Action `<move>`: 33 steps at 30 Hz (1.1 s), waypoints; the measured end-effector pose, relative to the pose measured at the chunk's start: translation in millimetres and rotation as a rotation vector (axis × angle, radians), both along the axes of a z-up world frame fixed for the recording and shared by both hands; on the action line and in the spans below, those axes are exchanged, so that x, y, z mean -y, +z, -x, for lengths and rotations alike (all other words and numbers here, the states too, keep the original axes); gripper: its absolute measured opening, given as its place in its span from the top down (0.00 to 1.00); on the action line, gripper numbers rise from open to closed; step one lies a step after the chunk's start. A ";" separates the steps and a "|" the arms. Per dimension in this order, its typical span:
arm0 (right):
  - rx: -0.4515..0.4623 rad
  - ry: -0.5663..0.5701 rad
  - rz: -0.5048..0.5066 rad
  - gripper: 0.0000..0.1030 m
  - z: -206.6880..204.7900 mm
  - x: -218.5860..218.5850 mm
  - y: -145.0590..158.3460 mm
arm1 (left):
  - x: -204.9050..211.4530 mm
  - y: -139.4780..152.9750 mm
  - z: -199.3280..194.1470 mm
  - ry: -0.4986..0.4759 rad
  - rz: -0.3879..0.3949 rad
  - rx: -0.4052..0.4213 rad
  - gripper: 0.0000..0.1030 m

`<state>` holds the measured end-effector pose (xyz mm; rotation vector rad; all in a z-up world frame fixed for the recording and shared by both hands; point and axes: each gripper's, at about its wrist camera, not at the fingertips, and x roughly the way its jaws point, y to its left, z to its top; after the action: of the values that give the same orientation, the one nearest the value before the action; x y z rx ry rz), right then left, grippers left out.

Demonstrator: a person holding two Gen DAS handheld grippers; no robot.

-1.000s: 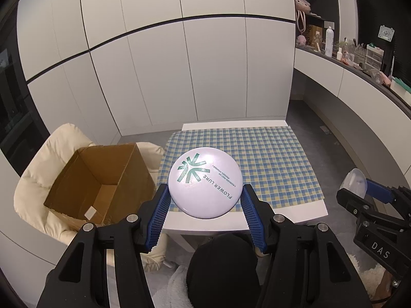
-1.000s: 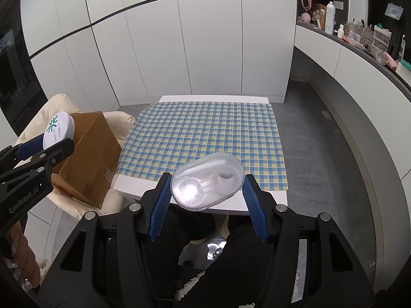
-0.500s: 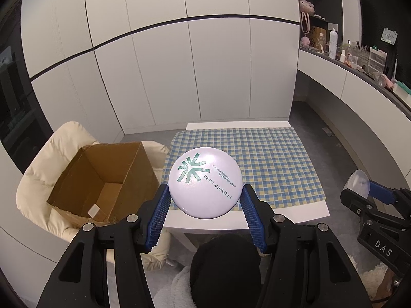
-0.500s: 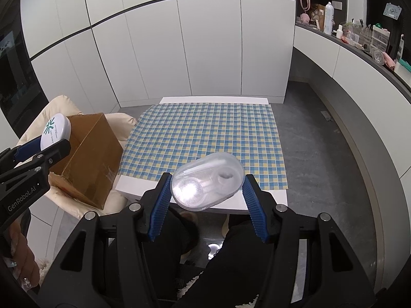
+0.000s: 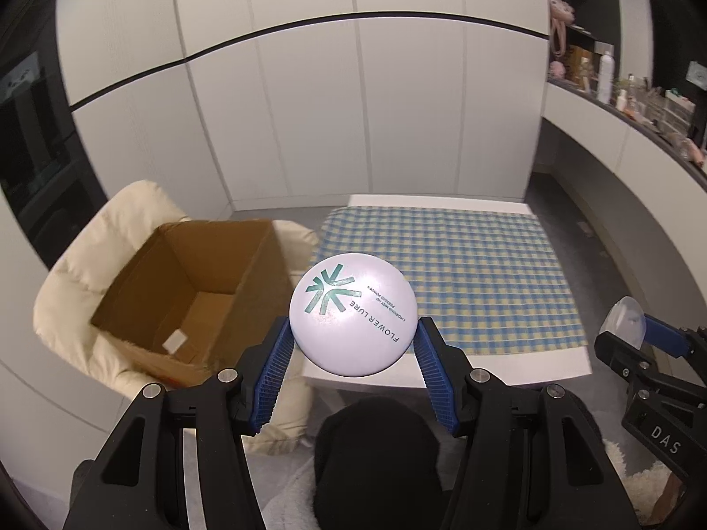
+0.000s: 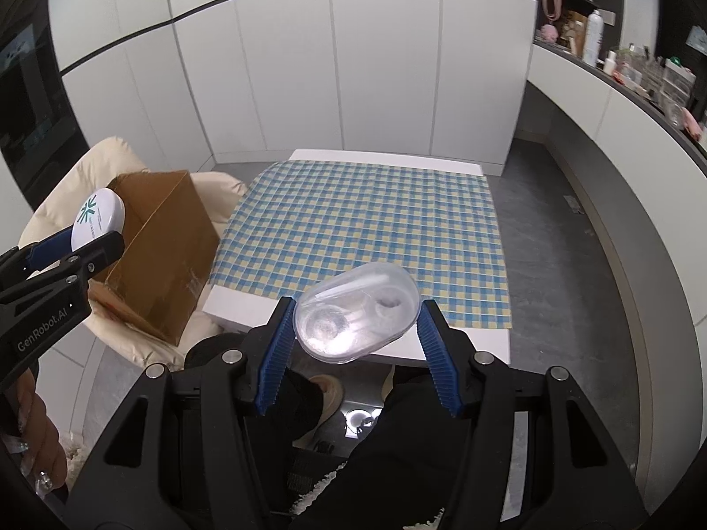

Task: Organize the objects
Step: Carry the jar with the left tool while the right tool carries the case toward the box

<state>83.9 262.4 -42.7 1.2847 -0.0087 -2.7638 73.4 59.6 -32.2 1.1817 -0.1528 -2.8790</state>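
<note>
My left gripper is shut on a round white compact with a green star logo and the words FLOWER LURE. It hangs above the table's near left corner, beside an open cardboard box on a cream chair. My right gripper is shut on a clear oval plastic case, held over the near edge of the table. In the right wrist view the left gripper with the white compact shows at the left, next to the cardboard box.
A white table carries a blue and yellow checked cloth. White cabinet doors stand behind it. A curved counter with bottles and clutter runs along the right. A person's dark-clothed legs are below the grippers.
Both grippers have shifted to the left, toward the box, which now sits nearer the middle of the left wrist view. Each still holds its object.
</note>
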 end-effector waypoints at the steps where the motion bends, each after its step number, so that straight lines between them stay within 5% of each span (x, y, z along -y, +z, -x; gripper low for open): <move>1: 0.001 0.013 -0.001 0.43 1.6 4.3 -0.1 | 5.3 -0.5 -0.1 0.015 0.003 0.000 0.45; 33: 0.026 0.573 -0.046 0.43 34.1 253.8 -26.8 | 223.5 -16.7 -39.8 0.532 -0.033 0.039 0.45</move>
<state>49.8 8.6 -69.4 1.1116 0.3628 -2.2660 113.2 -164.0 -48.9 1.0815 0.1834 -2.4017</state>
